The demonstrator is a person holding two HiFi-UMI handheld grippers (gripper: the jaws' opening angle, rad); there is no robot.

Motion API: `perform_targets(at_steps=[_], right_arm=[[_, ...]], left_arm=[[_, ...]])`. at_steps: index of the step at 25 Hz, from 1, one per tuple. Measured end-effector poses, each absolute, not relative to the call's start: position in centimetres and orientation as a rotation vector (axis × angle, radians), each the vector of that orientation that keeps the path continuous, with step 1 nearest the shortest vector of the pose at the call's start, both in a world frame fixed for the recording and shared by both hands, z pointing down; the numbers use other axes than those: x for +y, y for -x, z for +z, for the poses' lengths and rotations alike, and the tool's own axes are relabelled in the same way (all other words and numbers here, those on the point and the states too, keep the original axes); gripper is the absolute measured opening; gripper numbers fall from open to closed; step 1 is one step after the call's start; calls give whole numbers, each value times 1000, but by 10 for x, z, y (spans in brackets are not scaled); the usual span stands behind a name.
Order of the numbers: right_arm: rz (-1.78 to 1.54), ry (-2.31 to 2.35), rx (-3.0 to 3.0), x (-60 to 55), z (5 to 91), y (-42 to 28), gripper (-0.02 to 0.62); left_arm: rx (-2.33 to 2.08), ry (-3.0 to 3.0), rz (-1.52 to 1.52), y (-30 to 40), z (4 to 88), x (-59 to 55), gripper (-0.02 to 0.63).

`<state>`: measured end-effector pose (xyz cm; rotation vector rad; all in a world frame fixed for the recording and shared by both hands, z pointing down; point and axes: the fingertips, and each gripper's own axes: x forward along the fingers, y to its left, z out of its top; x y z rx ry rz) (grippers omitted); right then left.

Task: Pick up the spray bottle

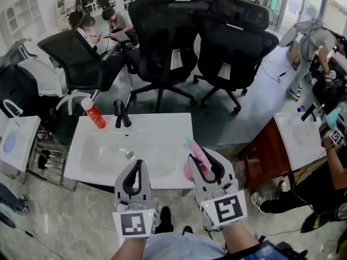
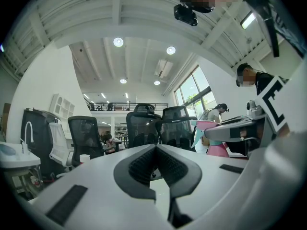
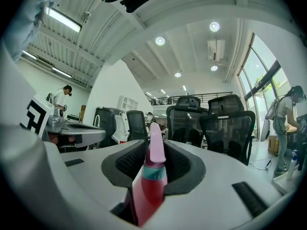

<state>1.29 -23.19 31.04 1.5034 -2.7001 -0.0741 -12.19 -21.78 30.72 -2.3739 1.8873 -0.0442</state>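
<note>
— Where's the spray bottle?
— In the right tongs. They're closed partway onto its upper part, and the pink head sticks up between the pads, over the front right edge of the white washbasin
— And the left tongs?
— Pressed together with nothing in them, just beside the right ones at the basin's front edge. A red bottle with a white cap stands at the back left corner, near the black tap
</note>
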Motion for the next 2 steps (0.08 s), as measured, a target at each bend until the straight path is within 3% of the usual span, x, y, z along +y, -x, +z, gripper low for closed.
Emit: perform_targets(at_steps=[2], right_arm=[[-78, -1505, -2702, -231, 311, -12, 124]], left_arm=[[1898, 2380, -5, 122, 305, -217, 15]])
